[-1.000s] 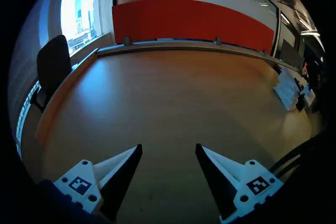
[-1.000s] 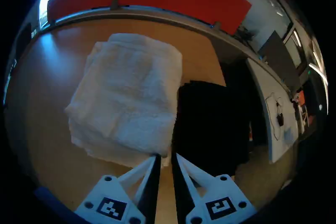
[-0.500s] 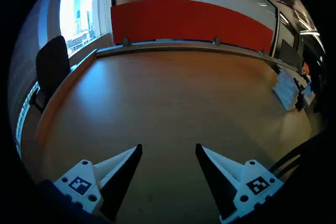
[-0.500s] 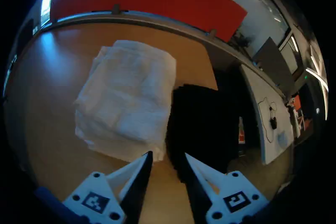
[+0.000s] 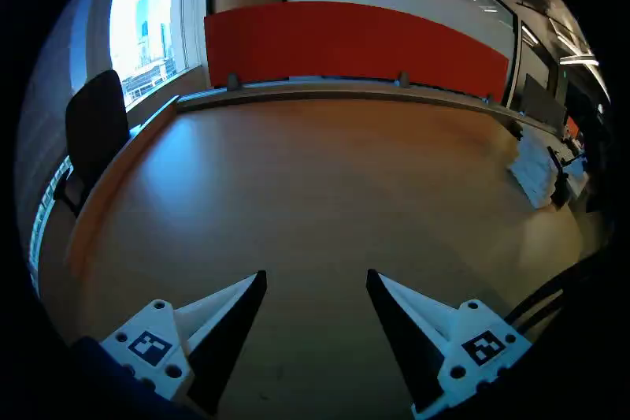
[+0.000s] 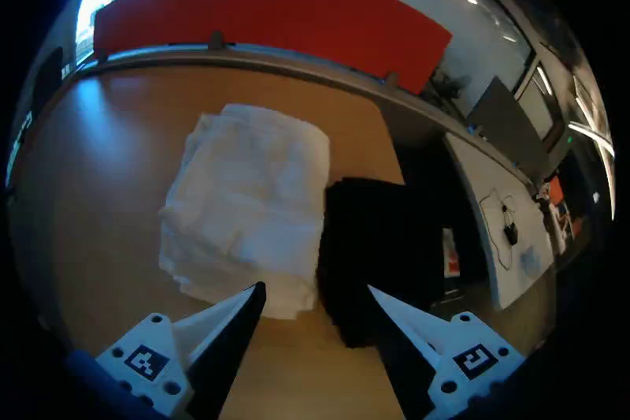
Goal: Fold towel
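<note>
Left gripper: the fingers are seen spread wide apart, with nothing between them.
Below the left gripper: bare wood of the table is seen under and ahead of both fingers.
Far ahead of the left gripper: a red partition is set along the table's far edge.
Left of the left gripper: a black chair is placed beside the table edge, with a bright window beyond it.
Right gripper: the fingers are held well apart, and nothing is pinched.
Towel: it is laid folded into a thick white bundle on the table, just ahead of the right gripper and slightly to its left. Its near edge is met by the tip of the left finger in the right gripper view; whether it is touched cannot be told.
Right of the towel: a black object is seen just beside the bundle, ahead of the right finger, at the table's edge.
Farther right: a pale desk is set well apart from the table.
</note>
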### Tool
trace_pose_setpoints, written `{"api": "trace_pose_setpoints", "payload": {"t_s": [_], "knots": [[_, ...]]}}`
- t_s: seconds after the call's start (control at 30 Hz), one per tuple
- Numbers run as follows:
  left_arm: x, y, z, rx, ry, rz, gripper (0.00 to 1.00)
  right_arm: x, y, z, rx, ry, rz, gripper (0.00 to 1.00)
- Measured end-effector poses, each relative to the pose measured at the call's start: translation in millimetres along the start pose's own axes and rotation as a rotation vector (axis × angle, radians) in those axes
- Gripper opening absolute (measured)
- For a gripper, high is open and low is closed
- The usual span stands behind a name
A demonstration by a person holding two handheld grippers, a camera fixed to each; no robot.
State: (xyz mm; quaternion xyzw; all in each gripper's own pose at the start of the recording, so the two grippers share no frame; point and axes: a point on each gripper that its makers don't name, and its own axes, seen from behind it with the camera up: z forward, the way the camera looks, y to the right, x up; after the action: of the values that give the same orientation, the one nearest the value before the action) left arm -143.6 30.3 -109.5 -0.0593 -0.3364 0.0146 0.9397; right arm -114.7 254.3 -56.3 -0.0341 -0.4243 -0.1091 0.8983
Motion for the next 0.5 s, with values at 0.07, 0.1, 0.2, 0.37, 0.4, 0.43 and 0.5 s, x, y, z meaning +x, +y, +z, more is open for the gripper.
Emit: {"api": "trace_pose_setpoints", "payload": {"t_s": [0.07,0.1,0.2,0.37,0.4,0.43,0.5], "knots": [[0.7,0.2,-0.4,-0.001,0.002,-0.003,0.94,8.3,-2.1,-4.1,-0.001,0.039,0.022,0.89],[1.0,0.3,-0.5,-0.001,0.003,-0.004,0.94,12.0,-2.6,-5.9,-0.003,0.056,0.032,0.89],[1.3,0.7,-0.7,-0.003,0.005,-0.005,0.94,21.9,-2.6,-11.2,-0.016,0.103,0.060,0.89],[2.0,1.9,-1.8,-0.006,0.005,0.002,0.94,42.0,-4.7,-21.8,-0.030,0.204,0.096,0.89],[2.2,1.9,-2.1,-0.006,0.005,0.003,0.94,47.2,-5.4,-24.7,-0.033,0.228,0.102,0.89],[2.4,1.9,-2.3,-0.006,0.005,0.004,0.94,53.7,-6.3,-28.3,-0.036,0.258,0.109,0.89],[2.9,1.7,-2.7,-0.006,0.005,0.005,0.94,65.0,-8.1,-34.7,-0.042,0.309,0.121,0.89]]}}
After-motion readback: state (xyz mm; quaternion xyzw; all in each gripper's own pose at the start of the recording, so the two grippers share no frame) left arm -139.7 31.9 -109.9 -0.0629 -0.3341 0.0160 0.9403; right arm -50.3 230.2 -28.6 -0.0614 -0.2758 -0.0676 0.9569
